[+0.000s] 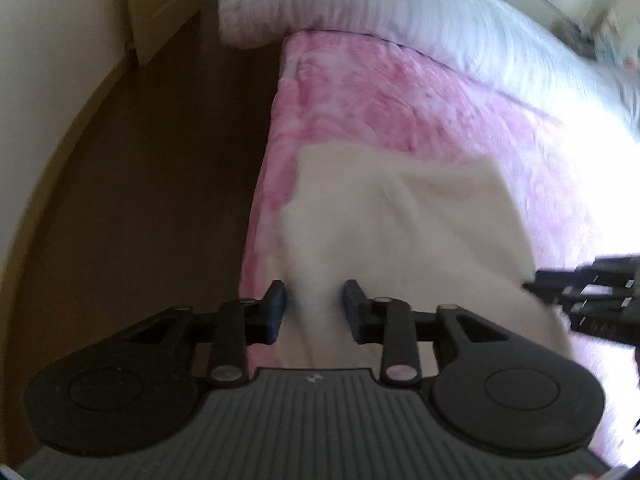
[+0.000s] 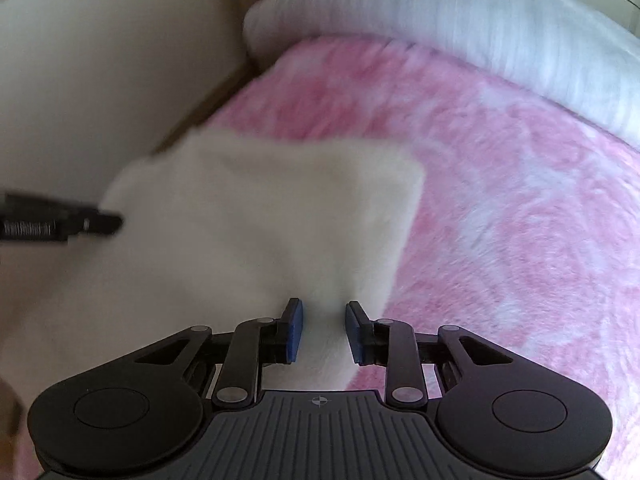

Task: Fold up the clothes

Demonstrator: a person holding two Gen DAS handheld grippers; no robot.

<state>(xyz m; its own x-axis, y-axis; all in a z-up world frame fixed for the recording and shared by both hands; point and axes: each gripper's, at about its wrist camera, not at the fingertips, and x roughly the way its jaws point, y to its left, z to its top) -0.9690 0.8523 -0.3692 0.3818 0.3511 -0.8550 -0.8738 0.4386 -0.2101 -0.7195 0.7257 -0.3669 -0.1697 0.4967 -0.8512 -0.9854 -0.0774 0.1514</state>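
Observation:
A cream-white garment [image 1: 400,216] lies folded on the pink bedcover [image 1: 380,92], near the bed's left edge. My left gripper [image 1: 315,304] is shut on a bunched ridge of its near edge, which rises between the blue pads. The right gripper's tip [image 1: 536,286] touches the cloth's right side. In the right wrist view the same garment [image 2: 272,216] spreads ahead, and my right gripper [image 2: 324,328] is shut on its near edge, the cloth pinched between the pads. The left gripper's tip [image 2: 116,222] meets the cloth's left corner. Both views are blurred.
A white ribbed duvet [image 1: 400,4] is heaped along the far side of the bed, also seen as the duvet [image 2: 480,20]. Dark floor [image 1: 160,160] runs along the bed's left edge, bounded by a pale wall [image 1: 48,80] and a wooden cabinet [image 1: 160,0].

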